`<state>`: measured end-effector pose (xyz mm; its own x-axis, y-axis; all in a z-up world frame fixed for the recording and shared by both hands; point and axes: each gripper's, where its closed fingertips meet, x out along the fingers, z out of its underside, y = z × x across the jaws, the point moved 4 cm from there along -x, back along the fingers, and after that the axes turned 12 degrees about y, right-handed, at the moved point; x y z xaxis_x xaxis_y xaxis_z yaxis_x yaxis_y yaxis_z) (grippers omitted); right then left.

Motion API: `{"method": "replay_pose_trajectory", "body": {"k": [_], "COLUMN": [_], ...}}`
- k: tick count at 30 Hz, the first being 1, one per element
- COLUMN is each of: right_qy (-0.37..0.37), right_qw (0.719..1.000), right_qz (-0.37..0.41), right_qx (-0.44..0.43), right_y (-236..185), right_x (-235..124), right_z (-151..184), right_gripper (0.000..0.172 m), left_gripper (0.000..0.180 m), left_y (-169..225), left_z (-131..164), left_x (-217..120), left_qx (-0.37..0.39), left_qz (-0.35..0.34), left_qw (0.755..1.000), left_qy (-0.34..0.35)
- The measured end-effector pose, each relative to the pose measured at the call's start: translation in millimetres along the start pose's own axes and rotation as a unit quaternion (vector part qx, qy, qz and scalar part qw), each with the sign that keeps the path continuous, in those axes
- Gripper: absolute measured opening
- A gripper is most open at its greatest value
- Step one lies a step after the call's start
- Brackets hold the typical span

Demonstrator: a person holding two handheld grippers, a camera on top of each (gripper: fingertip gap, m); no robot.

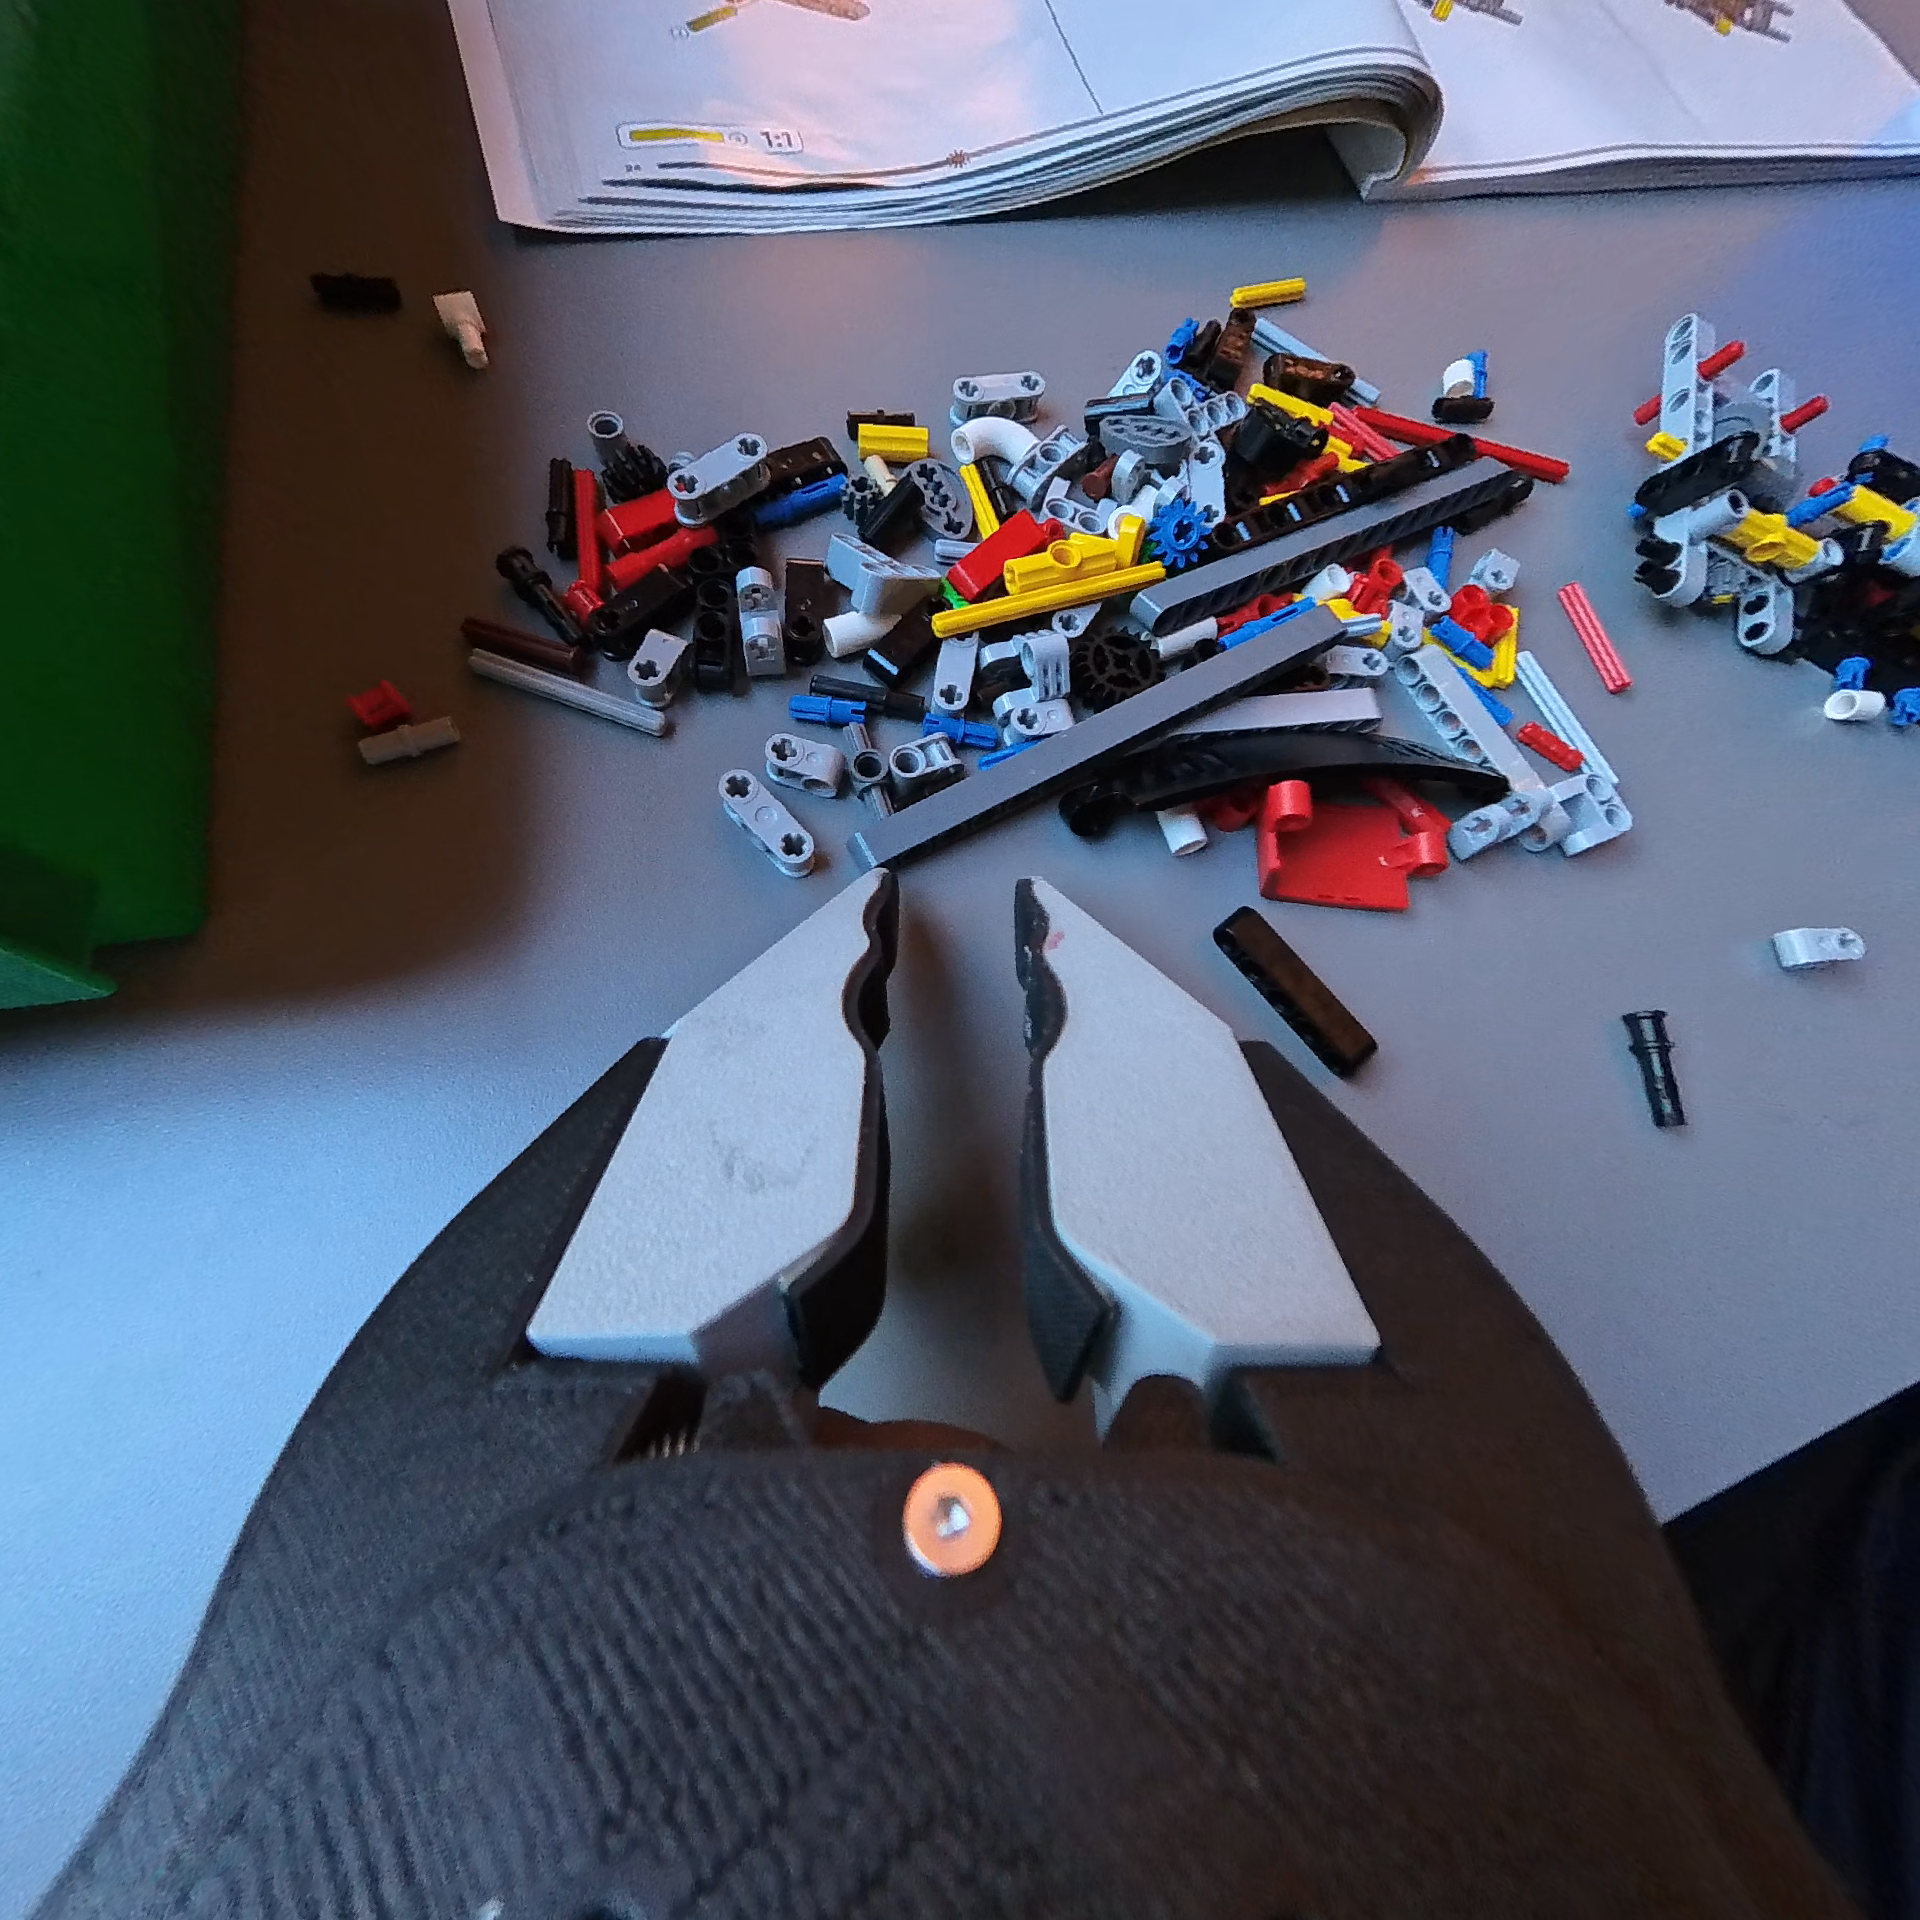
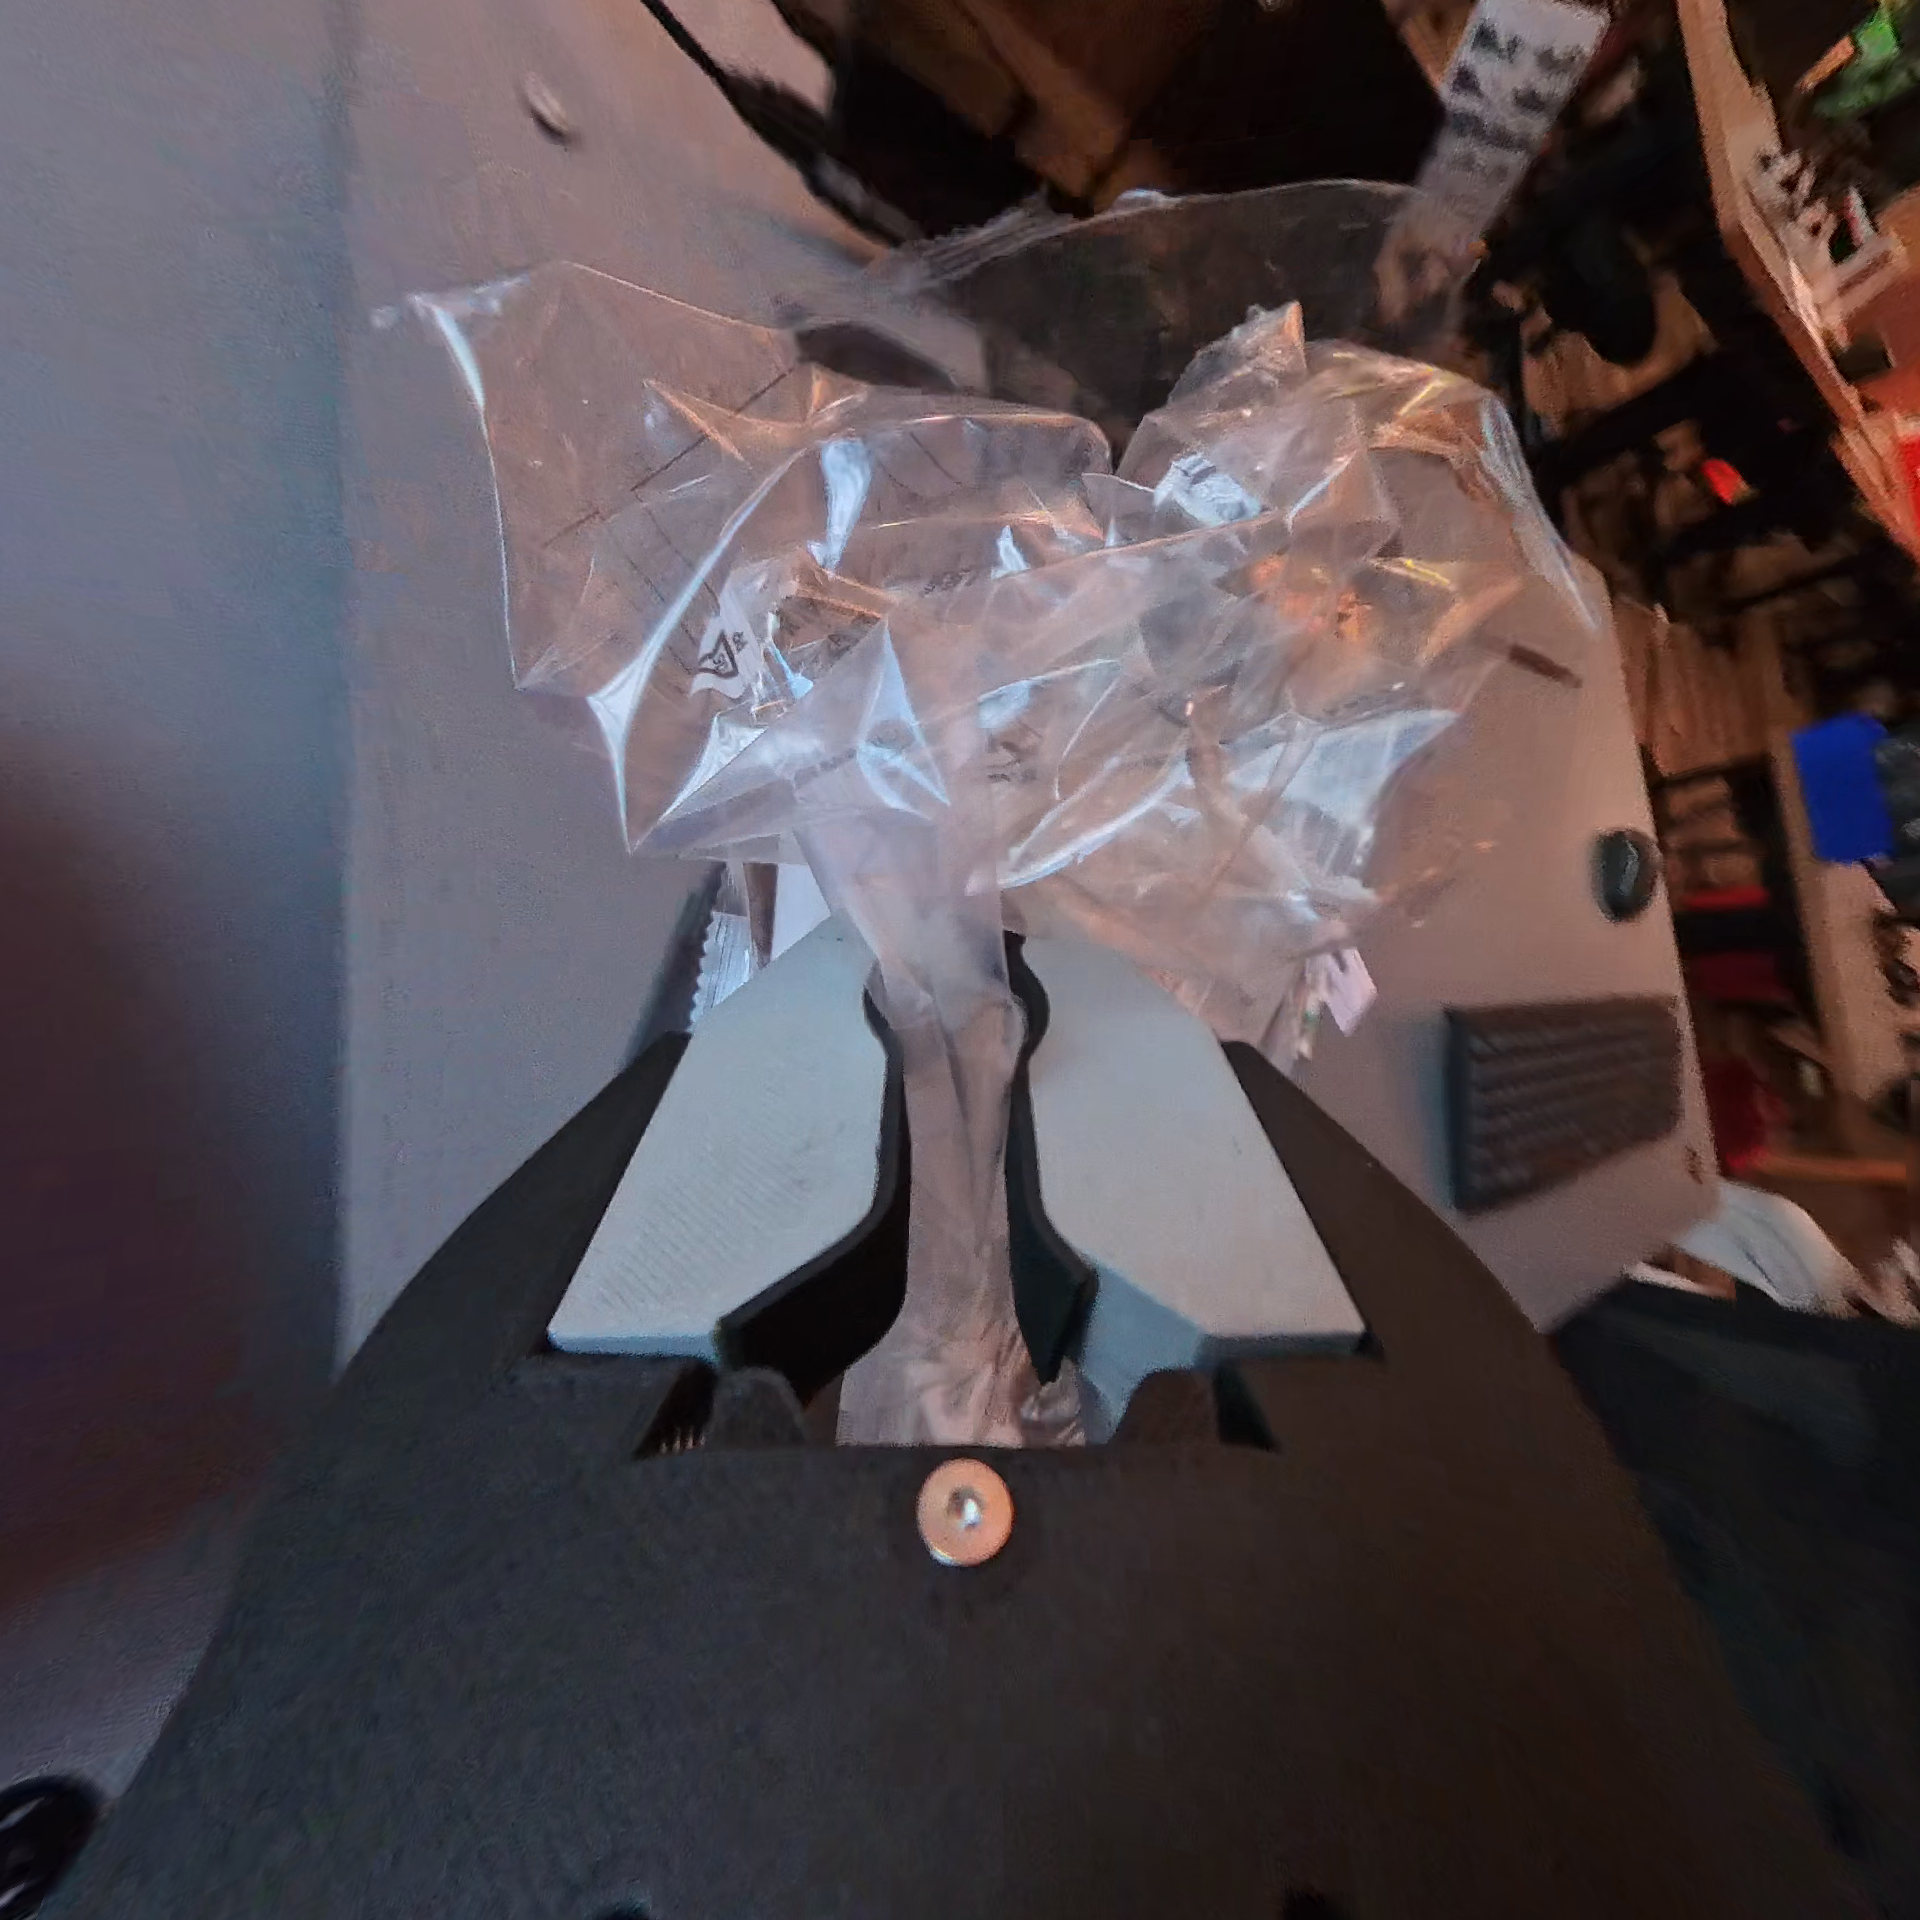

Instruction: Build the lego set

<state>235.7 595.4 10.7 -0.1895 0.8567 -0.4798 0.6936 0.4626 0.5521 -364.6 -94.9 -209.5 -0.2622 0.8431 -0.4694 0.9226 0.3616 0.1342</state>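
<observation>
Left gripper [image 1: 956, 883]: jaws narrowly apart, nothing between them, hovering over the grey table [image 1: 1558, 1195]. Its left fingertip sits just beside the near end of a long dark grey beam [image 1: 1101, 743] at the edge of a pile of small construction-toy parts [image 1: 1039, 582]. A short black beam [image 1: 1294, 989] lies to its right.

Right gripper [image 2: 951, 971]: closed on a bunch of crumpled clear plastic bags [image 2: 987, 623], held in the air, away from the parts.

Writing: an open instruction booklet [image 1: 935, 114] lies behind the pile, with printed diagrams. The bags carry small printed marks. No brand can be made out.
</observation>
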Motion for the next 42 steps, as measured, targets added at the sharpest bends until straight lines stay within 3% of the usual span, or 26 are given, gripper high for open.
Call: {"method": "replay_pose_trajectory", "body": {"k": [3, 8, 10, 15, 19, 22, 24, 28, 31, 36, 38, 40, 42], "right_qy": [-0.04, -0.111, -0.111, -0.108, -0.037, 0.034, 0.081, 0.145, 0.152, 0.142, 0.129, 0.112, 0.104], "right_qw": [0.998, 0.991, 0.988, 0.987, 0.992, 0.992, 0.985, 0.904, 0.873, 0.862, 0.89, 0.925, 0.943], "right_qz": [0.039, 0.069, 0.094, 0.098, 0.062, -0.003, -0.104, -0.385, -0.455, -0.483, -0.437, -0.362, -0.317], "right_qx": [0.0, 0.029, 0.041, 0.065, 0.105, 0.124, 0.107, 0.112, 0.089, 0.059, 0.029, -0.011, -0.021], "right_y": [21.8, 49.1, 64.1, 72.3, 51.9, 14.4, -34.1, -173.8, -267.0, -377.0, -396.5, -402.9, -405.2], "right_x": [21.8, 46.8, 43.8, 29.0, -1.5, -44.9, -81.6, -175.9, -211.9, -220.0, -204.2, -181.6, -166.7], "right_z": [37.4, 80.8, 82.8, 84.0, 61.5, 29.4, 7.5, -11.5, 5.7, 39.5, 50.5, 59.7, 63.0], "right_gripper": [0.018, 0.052, 0.044, 0.054, 0.056, 0.059, 0.055, 0.056, 0.056, 0.054, 0.05, 0.024, 0.012], "left_gripper": [0.02, 0.02, 0.02, 0.02, 0.02, 0.02, 0.02, 0.021, 0.021, 0.023, 0.023, 0.023, 0.023], "left_y": [-1.8, -3.9, -3.8, -3.4, -2.3, -1.1, 0.3, 3.5, 5.4, 7.8, 9.8, 12.9, 15.7], "left_z": [0.1, 2.3, 3.2, 2.9, 1.2, 0.7, 1.0, 1.0, 0.5, 0.9, -1.0, -2.7, -3.4], "left_x": [0.1, 1.9, 2.8, 2.7, 1.2, 0.9, 1.0, 0.8, 0.4, 0.7, -1.1, -2.8, -4.3], "left_qx": [-0.004, -0.007, -0.006, -0.005, -0.005, -0.004, -0.001, 0.009, 0.014, 0.012, 0.014, 0.017, 0.018], "left_qz": [-0.007, -0.015, -0.015, -0.014, -0.009, -0.003, 0.002, 0.009, 0.013, 0.017, 0.02, 0.028, 0.036], "left_qw": [1.0, 1.0, 1.0, 1.0, 1.0, 1.0, 1.0, 1.0, 1.0, 1.0, 1.0, 0.999, 0.999], "left_qy": [0.0, -0.011, -0.017, -0.015, -0.006, -0.004, -0.005, -0.005, -0.002, -0.003, 0.008, 0.018, 0.024]}}
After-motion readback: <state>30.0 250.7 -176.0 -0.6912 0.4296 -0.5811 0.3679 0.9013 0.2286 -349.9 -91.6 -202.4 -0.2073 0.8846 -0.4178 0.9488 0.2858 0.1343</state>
